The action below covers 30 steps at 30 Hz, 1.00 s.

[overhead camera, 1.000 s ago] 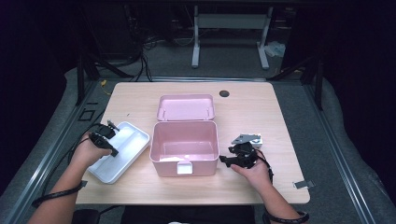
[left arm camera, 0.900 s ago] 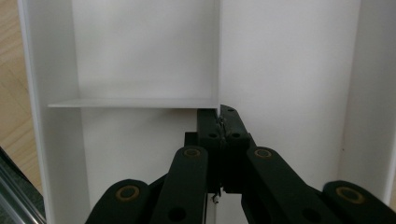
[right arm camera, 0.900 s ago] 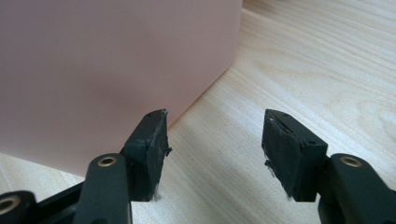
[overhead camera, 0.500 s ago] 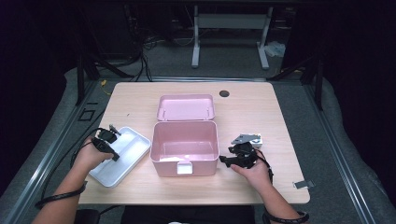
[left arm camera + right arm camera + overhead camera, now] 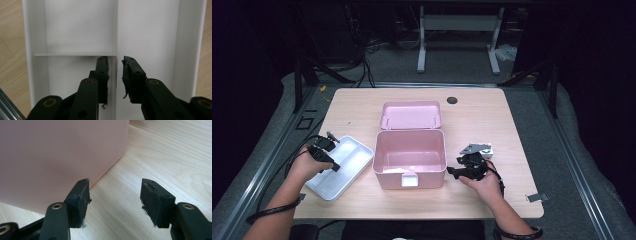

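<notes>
While the high view takes in the whole wooden surface (image 5: 482,125), it leaves the left gripper (image 5: 323,156) as a small dark shape over the white tray (image 5: 343,172) at the person's left. The left gripper view settles the detail: the tray has a long divider and a cross wall that split it into compartments, and the black jaws straddle that long divider with a narrow gap between them. They have just been opening, and as far as I can tell the pads (image 5: 102,75) no longer press on the divider. The tray's far end and near end are cut off there.

At the middle of the surface stands the pink box (image 5: 411,157), lid (image 5: 411,115) thrown back, with something pale lying on its floor that I cannot make out from above. The right gripper (image 5: 464,169) rests just beside the box's right wall. In the right gripper view its jaws stand spread with nothing between them, bare wood under them and the pink wall (image 5: 55,157) close on one side; the box's top edge is out of frame.

A small dark round spot (image 5: 452,100) lies near the far edge. No writing is readable anywhere.
</notes>
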Tool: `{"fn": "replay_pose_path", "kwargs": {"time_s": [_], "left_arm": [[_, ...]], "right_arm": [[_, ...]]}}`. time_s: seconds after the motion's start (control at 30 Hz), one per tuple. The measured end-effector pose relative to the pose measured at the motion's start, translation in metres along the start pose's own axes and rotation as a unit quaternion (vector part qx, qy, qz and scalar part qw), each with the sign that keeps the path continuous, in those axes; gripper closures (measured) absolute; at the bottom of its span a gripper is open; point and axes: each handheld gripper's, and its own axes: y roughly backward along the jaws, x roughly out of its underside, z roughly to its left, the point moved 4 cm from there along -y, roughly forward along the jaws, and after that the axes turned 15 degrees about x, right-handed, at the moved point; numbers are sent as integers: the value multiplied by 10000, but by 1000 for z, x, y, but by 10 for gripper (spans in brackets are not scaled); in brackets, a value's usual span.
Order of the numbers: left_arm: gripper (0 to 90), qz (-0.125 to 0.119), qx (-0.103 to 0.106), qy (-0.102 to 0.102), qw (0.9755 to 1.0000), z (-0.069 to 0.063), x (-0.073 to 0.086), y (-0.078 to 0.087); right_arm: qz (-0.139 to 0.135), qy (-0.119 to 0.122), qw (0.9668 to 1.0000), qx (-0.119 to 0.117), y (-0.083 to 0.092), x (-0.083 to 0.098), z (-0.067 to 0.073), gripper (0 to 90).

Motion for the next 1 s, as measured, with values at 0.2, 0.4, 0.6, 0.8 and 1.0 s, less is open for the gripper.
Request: {"fn": "replay_pose_path", "kwargs": {"time_s": [0.2, 0.4, 0.6, 0.8, 1.0], "left_arm": [[635, -220, -50, -72, 9997, -2, 1, 13], [621, -329, -168, -260, 9990, -10, -1, 25], [616, -377, -137, -489, 9980, -24, -8, 32], [603, -531, -95, -722, 9959, -39, -17, 33], [608, -833, 33, -1038, 9911, -57, -24, 21]], "right_arm": [[16, 18, 10000, 18, 0, 0, 0, 403], [16, 13, 10000, 16, 0, 0, 0, 402], [29, 14, 10000, 22, -1, 0, 1, 402], [12, 5, 10000, 9, 0, 0, 0, 402], [6, -10, 10000, 4, 0, 0, 0, 402]]}}
